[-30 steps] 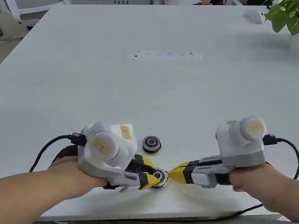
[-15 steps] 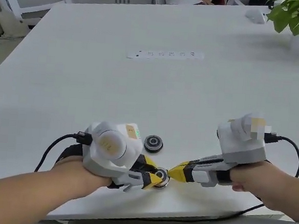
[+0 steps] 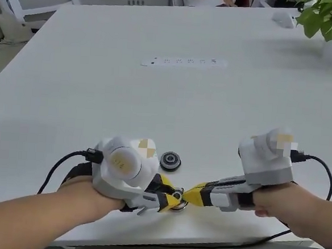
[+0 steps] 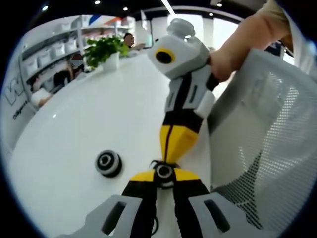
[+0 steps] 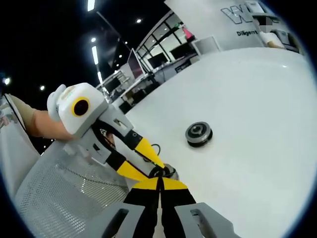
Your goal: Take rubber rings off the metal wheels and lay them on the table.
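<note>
The left tongs (image 4: pixel 163 175) were clamped on a small metal wheel (image 4: pixel 163 170) at the near edge of the desk (image 3: pixel 156 106). The right tongs (image 5: pixel 159 184), jaws pressed together, nipped that wheel's black rubber ring (image 5: pixel 157 172). A second wheel (image 3: pixel 170 161) lay flat on the desk just beyond them. The wall lettering (image 5: pixel 250 31) read "Diligent", with the rest cut off.

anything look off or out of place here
Nothing stands out. The left gripper clamps one wheel, the right gripper pinches its rubber ring, and the second wheel lies flat on the table nearby.
</note>
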Action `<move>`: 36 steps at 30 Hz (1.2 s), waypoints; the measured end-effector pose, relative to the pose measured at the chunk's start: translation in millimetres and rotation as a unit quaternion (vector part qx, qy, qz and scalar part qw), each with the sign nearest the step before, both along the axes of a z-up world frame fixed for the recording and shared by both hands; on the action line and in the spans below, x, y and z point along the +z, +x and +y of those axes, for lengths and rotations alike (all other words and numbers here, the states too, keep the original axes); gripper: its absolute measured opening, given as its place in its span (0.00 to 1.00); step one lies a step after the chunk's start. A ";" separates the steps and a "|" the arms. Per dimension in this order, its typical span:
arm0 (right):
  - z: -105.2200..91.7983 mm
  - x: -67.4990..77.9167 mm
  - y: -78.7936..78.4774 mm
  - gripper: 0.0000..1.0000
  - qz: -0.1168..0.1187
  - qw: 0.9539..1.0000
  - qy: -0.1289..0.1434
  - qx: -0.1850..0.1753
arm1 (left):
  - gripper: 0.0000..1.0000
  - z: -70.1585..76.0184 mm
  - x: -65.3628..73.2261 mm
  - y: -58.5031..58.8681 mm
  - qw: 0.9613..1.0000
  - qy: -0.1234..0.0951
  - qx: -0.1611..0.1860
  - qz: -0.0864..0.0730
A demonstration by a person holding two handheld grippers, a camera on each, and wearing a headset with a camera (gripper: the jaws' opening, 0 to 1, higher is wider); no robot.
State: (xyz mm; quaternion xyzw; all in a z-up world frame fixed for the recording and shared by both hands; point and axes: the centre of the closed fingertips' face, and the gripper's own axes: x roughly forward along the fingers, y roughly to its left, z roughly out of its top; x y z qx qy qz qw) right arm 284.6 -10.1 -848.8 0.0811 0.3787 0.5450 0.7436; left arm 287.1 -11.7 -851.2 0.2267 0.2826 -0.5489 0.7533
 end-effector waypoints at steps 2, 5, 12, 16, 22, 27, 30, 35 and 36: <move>2.4 1.0 -1.9 0.00 -0.001 1.000 0.004 0.005 | 0.11 -0.5 0.1 -0.6 1.000 0.000 0.001 0.000; 2.6 0.8 -2.6 0.00 -0.001 1.000 0.007 0.007 | 0.11 -0.5 0.0 -0.2 1.000 0.000 0.002 -0.002; 2.3 2.5 -3.6 0.00 0.000 1.000 0.014 0.006 | 0.12 -0.7 0.1 -0.2 1.000 -0.001 0.003 -0.002; 1.1 3.7 -3.5 0.00 0.002 1.000 0.019 0.003 | 0.12 -1.1 0.1 -0.3 1.000 -0.002 0.002 -0.001; -0.4 5.3 -3.9 0.00 0.001 1.000 0.024 0.000 | 0.11 -1.4 0.1 -0.9 1.000 -0.004 0.002 -0.001; 6.6 10.3 -15.2 0.00 -0.007 0.999 0.029 0.028 | 0.11 -1.8 0.1 -0.9 1.000 -0.004 0.001 -0.002; 2.4 10.1 -9.7 0.00 -0.001 0.999 0.034 0.015 | 0.12 -1.8 0.0 -0.7 1.000 -0.005 0.002 -0.002; -1.8 9.3 -3.6 0.00 -0.005 0.999 0.033 -0.001 | 0.12 -2.0 0.2 -0.4 1.000 -0.008 0.003 -0.002; -2.7 9.5 -2.0 0.00 -0.007 0.999 0.033 -0.004 | 0.12 -2.1 0.2 -0.4 1.000 -0.008 0.002 -0.003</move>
